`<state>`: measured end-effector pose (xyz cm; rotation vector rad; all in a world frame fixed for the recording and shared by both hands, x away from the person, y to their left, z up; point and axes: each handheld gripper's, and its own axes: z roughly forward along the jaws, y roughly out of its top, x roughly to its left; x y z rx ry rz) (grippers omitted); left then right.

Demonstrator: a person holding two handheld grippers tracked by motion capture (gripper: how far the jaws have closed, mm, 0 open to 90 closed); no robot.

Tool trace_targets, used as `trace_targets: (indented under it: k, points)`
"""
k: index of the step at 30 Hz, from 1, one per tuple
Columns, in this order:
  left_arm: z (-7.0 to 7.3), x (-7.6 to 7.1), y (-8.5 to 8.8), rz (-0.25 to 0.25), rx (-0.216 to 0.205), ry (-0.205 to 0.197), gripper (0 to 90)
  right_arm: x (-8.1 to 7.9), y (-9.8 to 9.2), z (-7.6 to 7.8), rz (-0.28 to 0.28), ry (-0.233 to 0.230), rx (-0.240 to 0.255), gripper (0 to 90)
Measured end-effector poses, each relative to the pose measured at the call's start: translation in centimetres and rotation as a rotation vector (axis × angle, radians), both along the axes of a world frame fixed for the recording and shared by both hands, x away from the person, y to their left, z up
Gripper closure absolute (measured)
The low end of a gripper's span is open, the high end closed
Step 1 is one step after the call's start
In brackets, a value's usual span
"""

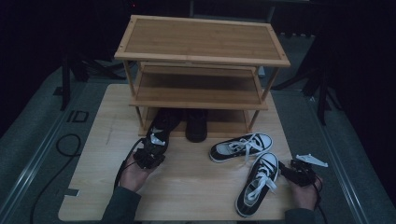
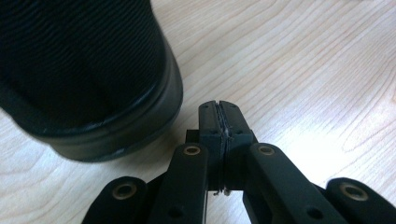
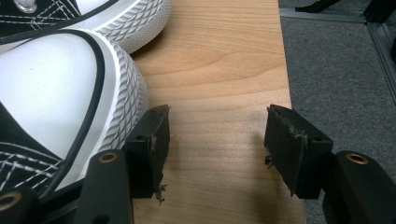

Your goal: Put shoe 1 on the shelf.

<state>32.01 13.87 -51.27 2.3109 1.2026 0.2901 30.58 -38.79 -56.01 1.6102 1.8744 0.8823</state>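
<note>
A three-tier bamboo shoe rack (image 1: 201,56) stands on the wooden table (image 1: 187,186). Two black shoes rest at its bottom shelf: the left one (image 1: 162,122) sticks out toward me, the right one (image 1: 196,125) sits beside it. My left gripper (image 1: 155,145) is just behind the left black shoe (image 2: 84,74), shut with nothing between its jaws (image 2: 218,109). Two black-and-white sneakers lie at the right: one lies crosswise (image 1: 240,147), and one points away from me (image 1: 259,184). My right gripper (image 1: 286,169) is open (image 3: 217,135) beside that sneaker's white toe cap (image 3: 56,93), its jaws holding nothing.
The table's right edge (image 3: 285,93) runs close to my right gripper, with grey floor (image 3: 341,70) beyond it. A black cable (image 1: 65,144) loops on the floor at the left. The rack's top (image 1: 201,39) and middle shelves (image 1: 198,91) are bare.
</note>
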Motion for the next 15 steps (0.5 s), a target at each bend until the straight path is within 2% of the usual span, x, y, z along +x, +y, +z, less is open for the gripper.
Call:
trace_targets:
  k: [10, 15]
  points:
    - [-0.1, -0.2, 1.1, 0.017, 0.013, 0.009, 89.6, 0.0, 0.0, 0.0, 0.0, 0.0, 0.0, 40.1]
    - [-0.4, -0.1, 2.0, 0.041, 0.019, 0.014, 89.6, 0.0, 0.0, 0.0, 0.0, 0.0, 0.001, 40.1]
